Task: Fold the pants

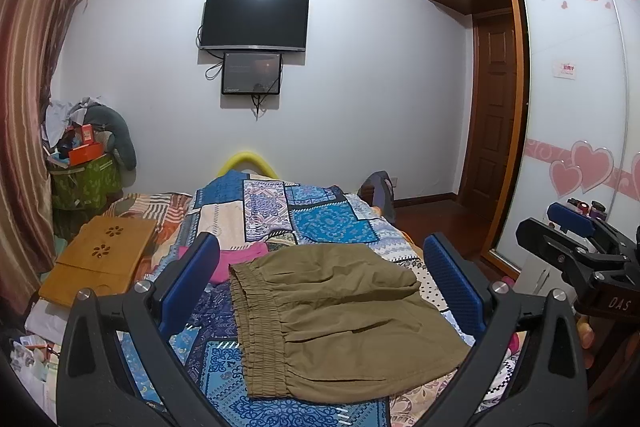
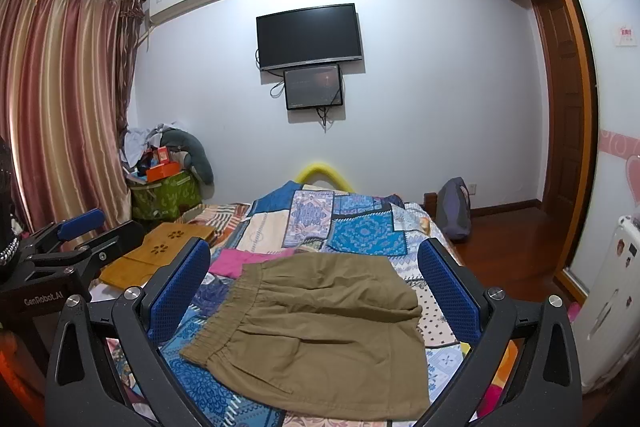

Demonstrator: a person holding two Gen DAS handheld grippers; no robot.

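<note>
The olive-brown cotton pants [image 1: 340, 323] lie folded on the patchwork-quilt bed [image 1: 320, 219]; both grippers' fingers [image 1: 454, 285] [image 2: 448, 291] hover wide, holding nothing. The job looks nearly finished; next, maybe smooth them flat.

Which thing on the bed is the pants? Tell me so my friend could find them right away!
Find the bed with the blue patchwork quilt. At its near end, between the tool's blue pads, lie the pants, folded into a flat olive-brown bundle with a crinkly elastic waistband on the left. The pink cloth peeking out just behind them is bright; the pants are plain and the only brown fabric.
</note>
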